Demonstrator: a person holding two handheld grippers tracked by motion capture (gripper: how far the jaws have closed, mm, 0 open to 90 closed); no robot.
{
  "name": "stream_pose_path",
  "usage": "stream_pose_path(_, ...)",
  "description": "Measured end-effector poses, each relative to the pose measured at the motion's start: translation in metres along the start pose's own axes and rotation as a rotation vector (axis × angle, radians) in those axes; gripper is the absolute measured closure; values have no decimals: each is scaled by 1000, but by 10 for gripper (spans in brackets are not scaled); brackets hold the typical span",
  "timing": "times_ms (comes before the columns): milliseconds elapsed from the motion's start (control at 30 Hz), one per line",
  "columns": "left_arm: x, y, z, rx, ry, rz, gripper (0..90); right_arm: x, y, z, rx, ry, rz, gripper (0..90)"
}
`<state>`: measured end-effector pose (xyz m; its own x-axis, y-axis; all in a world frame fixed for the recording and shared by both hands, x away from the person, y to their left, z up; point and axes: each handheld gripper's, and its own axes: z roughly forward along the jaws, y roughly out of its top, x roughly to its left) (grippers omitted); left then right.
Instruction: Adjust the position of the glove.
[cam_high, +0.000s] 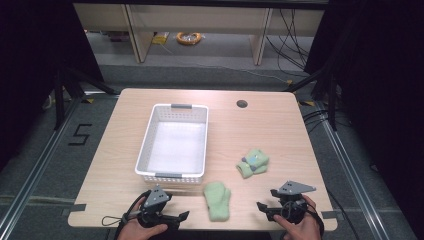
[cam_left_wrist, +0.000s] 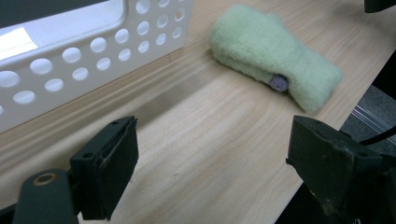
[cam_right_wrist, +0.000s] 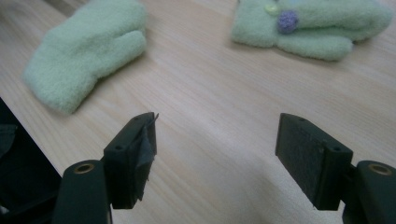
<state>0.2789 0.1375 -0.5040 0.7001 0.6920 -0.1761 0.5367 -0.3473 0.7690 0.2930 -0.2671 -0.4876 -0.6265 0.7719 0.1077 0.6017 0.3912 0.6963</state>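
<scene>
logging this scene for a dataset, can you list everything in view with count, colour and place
white perforated plastic basket: 1, white with grey handle clips, left of table centre, nothing inside
flat light green fleece mitten: 1, light green, near table edge between the grippers, just right of the basket's near corner
folded light green fleece mitten with purple dot: 1, light green, right of the basket, farther back
light wooden table: 1, pale wood, with a dark round hole near its far edge
orange coil: 1, orange, on the floor beyond the table
left gripper: 1, black, near left edge, jaws open
right gripper: 1, black, near right edge, jaws open
hands: 2, holding the grippers
</scene>
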Motion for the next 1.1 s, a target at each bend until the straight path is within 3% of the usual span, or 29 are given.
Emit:
stream_pose_path(67, -1, 0, 1, -18, -1, -19, 158, 0, 0, 1, 3, 4, -22, 314)
stream_pose_path(200, -2, 0, 1, -17, 1, -17, 158, 5, 2, 1, 16, 12, -17, 337)
stream_pose_path(267, 0, 0, 0, -1, 0, 0, 158, 8, 3, 2, -1, 31, -54, 371)
stream_pose_path(400, 0, 0, 0, -7, 4, -9, 158, 14, 7, 0, -76, 101, 13, 412)
stream_pose_path(533, 0, 0, 0, -2, 10, -2, 158, 23, 9, 0, -86, 95, -6, 425)
stream_pose_path(567, 0, 0, 0, -2, 9, -3, 158, 27, 10, 0, -67, 111, 21, 433)
stream_pose_path(667, -1, 0, 1, -12, 5, -12, 158, 32, 13, 6, -81, 109, -42, 444)
stream_pose_path(900, 0, 0, 1, -13, 3, -16, 158, 50, 23, 18, -82, 138, -98, 502)
stream_pose_path(1100, -2, 0, 2, 3, -2, -26, 158, 69, 30, 32, -37, 165, -159, 566)
